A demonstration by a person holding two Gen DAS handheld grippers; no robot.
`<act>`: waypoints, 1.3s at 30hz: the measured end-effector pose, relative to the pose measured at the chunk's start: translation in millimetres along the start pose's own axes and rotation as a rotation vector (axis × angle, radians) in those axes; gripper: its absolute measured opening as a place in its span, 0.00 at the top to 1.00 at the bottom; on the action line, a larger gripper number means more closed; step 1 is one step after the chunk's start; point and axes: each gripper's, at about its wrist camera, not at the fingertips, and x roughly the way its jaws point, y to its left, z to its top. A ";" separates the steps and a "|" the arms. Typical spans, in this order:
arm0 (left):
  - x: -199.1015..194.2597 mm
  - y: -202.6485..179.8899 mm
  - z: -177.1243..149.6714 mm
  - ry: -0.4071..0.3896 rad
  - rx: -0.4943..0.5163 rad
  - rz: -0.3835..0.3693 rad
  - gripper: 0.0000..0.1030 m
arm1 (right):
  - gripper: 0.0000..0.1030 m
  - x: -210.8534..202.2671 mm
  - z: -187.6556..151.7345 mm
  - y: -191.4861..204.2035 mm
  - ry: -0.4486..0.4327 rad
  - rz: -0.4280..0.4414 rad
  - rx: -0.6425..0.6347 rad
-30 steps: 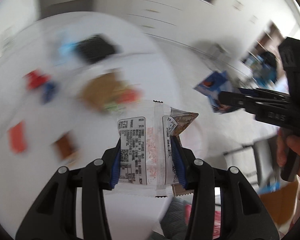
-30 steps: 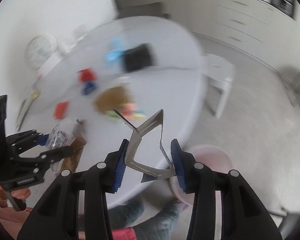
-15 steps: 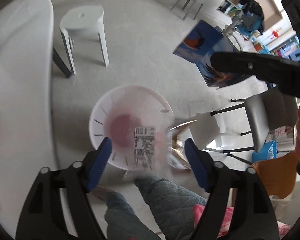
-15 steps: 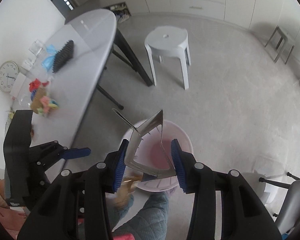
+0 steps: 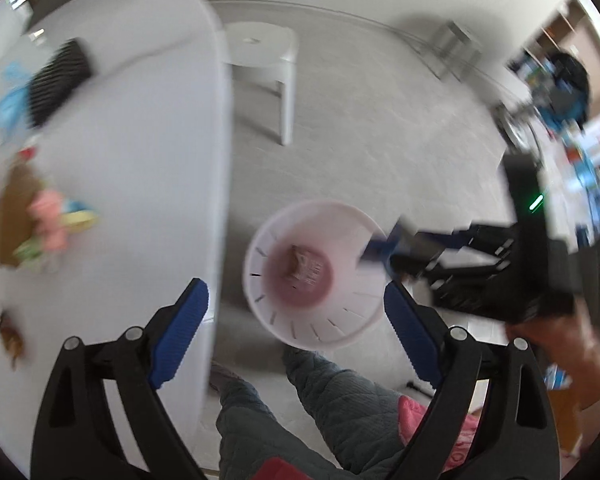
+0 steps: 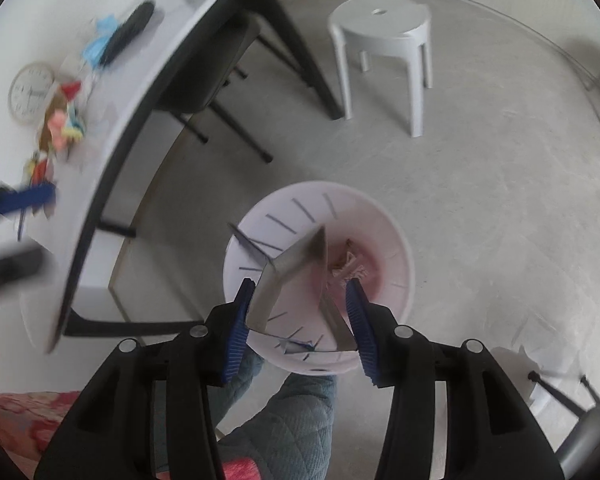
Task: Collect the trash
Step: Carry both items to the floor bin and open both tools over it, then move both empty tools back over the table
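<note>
You held right gripper pinching folded silver wrapper over round white bin. Left gripper hung wide apart, holding nothing. Best: let go right over middle.

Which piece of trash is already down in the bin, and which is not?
The printed snack wrapper lies on the bin floor. The folded silver wrapper is clamped in the right tool, above the bin.

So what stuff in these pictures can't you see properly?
- Wrapper in the bin, left wrist view: print blurred, unreadable.
- Things on the table, left wrist view: motion blur, only colours show.
- Silver packet in the right gripper, right wrist view: printed side hidden.
- Clock, right wrist view: too small to read.
</note>
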 end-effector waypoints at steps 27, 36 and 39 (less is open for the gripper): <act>-149.5 185.7 -99.2 -0.242 -0.444 0.259 0.08 | 0.02 -173.7 82.7 208.8 -0.403 0.057 -0.376; -91.6 249.8 -97.1 -0.206 -0.445 0.217 0.08 | 0.02 -144.0 107.9 280.3 -0.370 0.001 -0.396; -69.5 262.7 -93.8 -0.183 -0.437 0.187 0.14 | 0.02 -131.1 114.2 292.9 -0.341 -0.016 -0.387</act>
